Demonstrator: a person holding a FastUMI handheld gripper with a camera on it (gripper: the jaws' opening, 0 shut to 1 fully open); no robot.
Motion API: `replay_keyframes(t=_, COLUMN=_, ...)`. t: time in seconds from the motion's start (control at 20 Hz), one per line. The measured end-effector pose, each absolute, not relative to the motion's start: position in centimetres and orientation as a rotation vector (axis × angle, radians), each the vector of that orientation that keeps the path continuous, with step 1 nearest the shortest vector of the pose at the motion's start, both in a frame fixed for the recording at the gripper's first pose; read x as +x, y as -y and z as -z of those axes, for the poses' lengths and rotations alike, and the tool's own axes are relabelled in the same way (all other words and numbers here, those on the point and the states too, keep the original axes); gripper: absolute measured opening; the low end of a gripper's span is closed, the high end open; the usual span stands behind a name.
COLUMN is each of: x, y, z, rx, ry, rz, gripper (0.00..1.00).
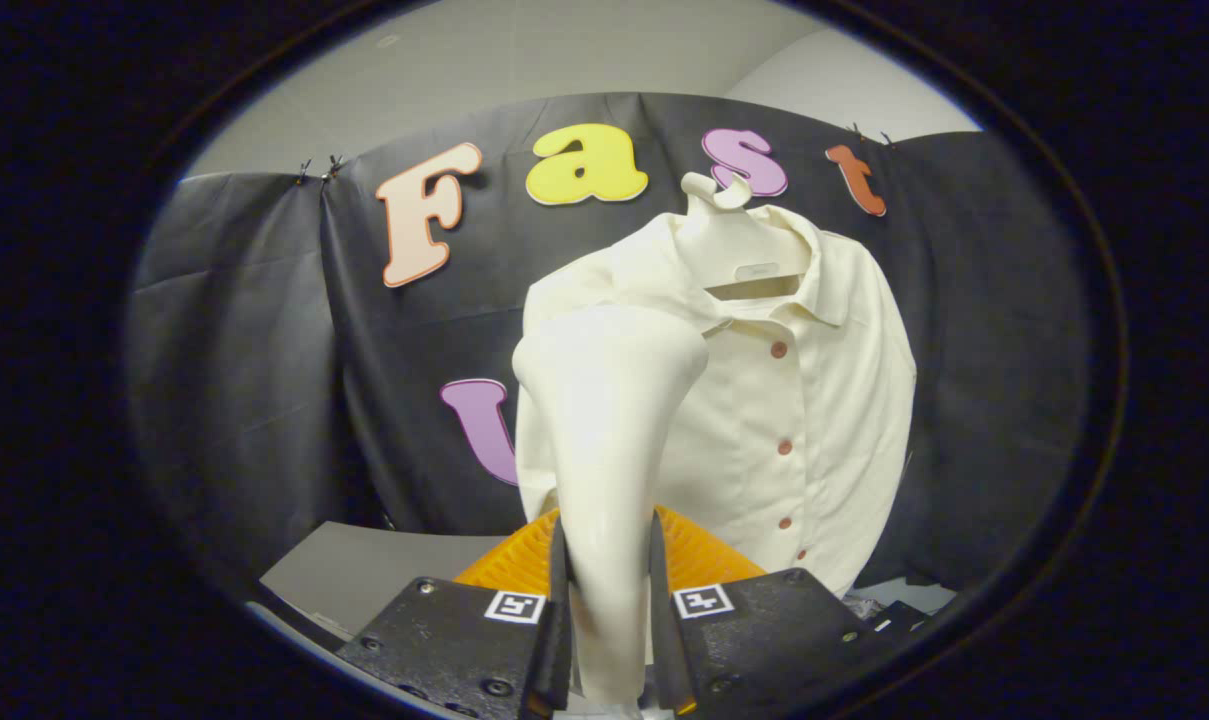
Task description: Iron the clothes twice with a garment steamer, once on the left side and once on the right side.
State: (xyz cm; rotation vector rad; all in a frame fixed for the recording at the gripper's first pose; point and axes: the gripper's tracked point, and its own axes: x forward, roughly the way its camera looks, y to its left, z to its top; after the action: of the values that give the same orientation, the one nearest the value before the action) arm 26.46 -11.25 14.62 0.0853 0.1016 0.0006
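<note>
A cream shirt (824,400) with reddish buttons hangs on a pale hanger (739,235) against the booth's wall. My gripper (607,590) is shut on the handle of a cream garment steamer (604,420), both fingers pressing its sides. The steamer stands upright between the fingers, its wide head level with the shirt's left shoulder and chest and covering that part of the shirt. Whether the head touches the fabric cannot be told.
A grey table surface (364,570) lies low on the left beneath the shirt. Some small dark items (894,610) sit low on the right by the shirt's hem.
</note>
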Motion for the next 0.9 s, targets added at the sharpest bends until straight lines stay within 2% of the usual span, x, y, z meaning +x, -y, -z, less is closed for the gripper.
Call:
replay_keyframes(t=0.1, x=27.9, y=12.8, z=-14.4, rx=0.089, ry=-0.114, rz=0.025, gripper=0.33)
replay_keyframes(t=0.35, x=30.1, y=13.4, z=-12.6, rx=0.088, ry=-0.142, rz=-0.021, gripper=0.33)
replay_keyframes(t=0.9, x=29.8, y=13.5, z=-3.3, rx=0.043, ry=-0.202, rz=-0.073, gripper=0.33)
